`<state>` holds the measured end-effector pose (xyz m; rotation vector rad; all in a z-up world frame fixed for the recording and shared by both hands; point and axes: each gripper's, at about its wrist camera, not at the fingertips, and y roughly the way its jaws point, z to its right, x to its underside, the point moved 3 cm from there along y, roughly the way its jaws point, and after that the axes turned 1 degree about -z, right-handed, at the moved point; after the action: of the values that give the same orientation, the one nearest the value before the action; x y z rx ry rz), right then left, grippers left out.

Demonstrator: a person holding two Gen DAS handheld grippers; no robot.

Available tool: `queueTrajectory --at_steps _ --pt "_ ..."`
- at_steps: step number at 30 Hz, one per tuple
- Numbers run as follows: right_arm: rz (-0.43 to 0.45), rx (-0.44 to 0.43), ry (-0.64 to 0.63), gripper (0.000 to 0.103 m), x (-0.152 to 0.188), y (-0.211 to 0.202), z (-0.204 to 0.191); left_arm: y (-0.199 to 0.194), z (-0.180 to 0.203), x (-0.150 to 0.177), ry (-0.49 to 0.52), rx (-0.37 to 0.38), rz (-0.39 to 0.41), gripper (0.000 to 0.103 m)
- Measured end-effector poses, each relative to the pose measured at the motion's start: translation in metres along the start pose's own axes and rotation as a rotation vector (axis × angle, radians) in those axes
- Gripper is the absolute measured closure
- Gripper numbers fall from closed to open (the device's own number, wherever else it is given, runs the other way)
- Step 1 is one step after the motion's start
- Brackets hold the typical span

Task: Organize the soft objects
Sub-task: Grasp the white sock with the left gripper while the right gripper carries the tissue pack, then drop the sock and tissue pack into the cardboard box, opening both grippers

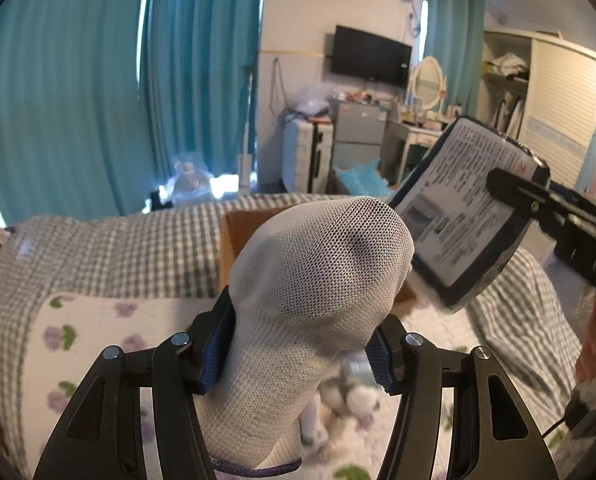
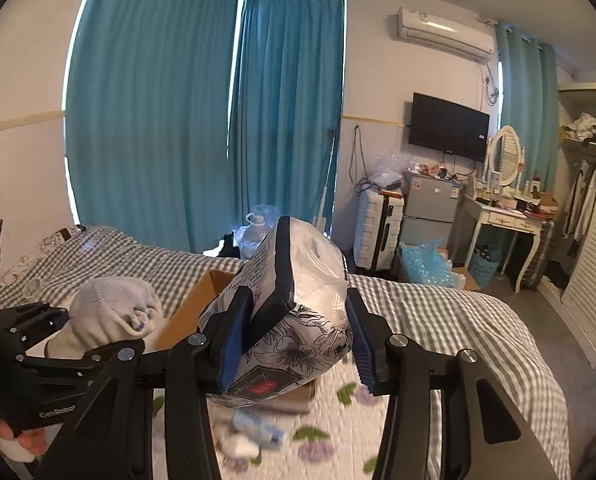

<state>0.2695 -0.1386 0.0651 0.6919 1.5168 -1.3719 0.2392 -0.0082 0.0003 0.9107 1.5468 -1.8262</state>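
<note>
My left gripper [image 1: 298, 354] is shut on a white mesh sock [image 1: 314, 280], held up above the bed; the sock also shows in the right wrist view [image 2: 113, 312]. My right gripper [image 2: 293, 344] is shut on a soft tissue pack [image 2: 293, 304] with a black flower print and a dark blue edge; the pack also shows at the right of the left wrist view [image 1: 466, 208]. An open cardboard box [image 2: 201, 300] sits on the bed behind both held things, mostly hidden by them. Small soft items [image 2: 253, 436] lie blurred on the floral blanket below.
The bed has a grey checked cover [image 2: 438, 312] and a white floral blanket [image 1: 97, 332]. Beyond it are teal curtains [image 2: 157, 120], a white suitcase [image 2: 378, 228], a small grey fridge [image 2: 430, 208], a dressing table [image 2: 510, 220] and a wardrobe [image 2: 590, 220].
</note>
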Motion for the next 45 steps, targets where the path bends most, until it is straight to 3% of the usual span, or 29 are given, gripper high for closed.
queueTrajectory --at_steps 5,6,10,12,13,15,18,23,30,36,39,42,45 --pt "-0.067 -0.01 -0.007 0.057 0.01 0.08 0.007 0.067 -0.004 -0.017 0.014 -0.004 -0.03 0.045" --pt "-0.088 -0.016 -0.01 0.057 0.013 0.098 0.008 0.083 -0.005 -0.018 0.018 -0.009 -0.04 0.041" --pt "-0.127 -0.02 -0.015 0.056 0.024 0.142 0.015 0.12 -0.012 -0.015 0.02 -0.089 -0.054 0.038" --pt "-0.127 -0.038 -0.017 0.05 0.03 0.153 0.017 0.135 -0.015 -0.014 0.034 -0.093 -0.082 0.037" --pt "-0.124 -0.037 -0.016 0.041 0.032 0.156 0.019 0.138 -0.014 -0.014 0.039 -0.099 -0.093 0.037" --pt "-0.12 -0.021 -0.018 0.031 0.034 0.16 0.021 0.14 -0.014 -0.015 0.06 -0.122 -0.098 0.037" --pt "-0.123 -0.029 0.002 0.029 0.033 0.156 0.024 0.133 -0.015 -0.019 0.071 -0.15 -0.07 0.037" --pt "-0.084 -0.023 0.012 0.023 0.02 0.127 0.03 0.115 -0.013 -0.029 0.037 -0.108 -0.069 0.037" --pt "-0.095 -0.176 0.068 0.018 -0.004 0.106 0.025 0.095 -0.001 -0.04 0.06 -0.036 -0.025 0.037" --pt "-0.179 -0.285 0.057 0.018 0.004 0.124 0.011 0.1 0.006 -0.038 0.077 0.029 -0.01 0.037" --pt "-0.216 -0.278 0.07 0.018 0.009 0.145 0.011 0.106 0.005 -0.037 0.079 0.018 -0.004 0.037" --pt "-0.263 -0.27 0.119 0.018 0.013 0.168 0.02 0.111 -0.002 -0.033 0.066 0.053 -0.009 0.037" --pt "-0.249 -0.234 0.138 0.018 0.016 0.17 0.028 0.111 -0.005 -0.032 0.08 0.047 -0.004 0.037"
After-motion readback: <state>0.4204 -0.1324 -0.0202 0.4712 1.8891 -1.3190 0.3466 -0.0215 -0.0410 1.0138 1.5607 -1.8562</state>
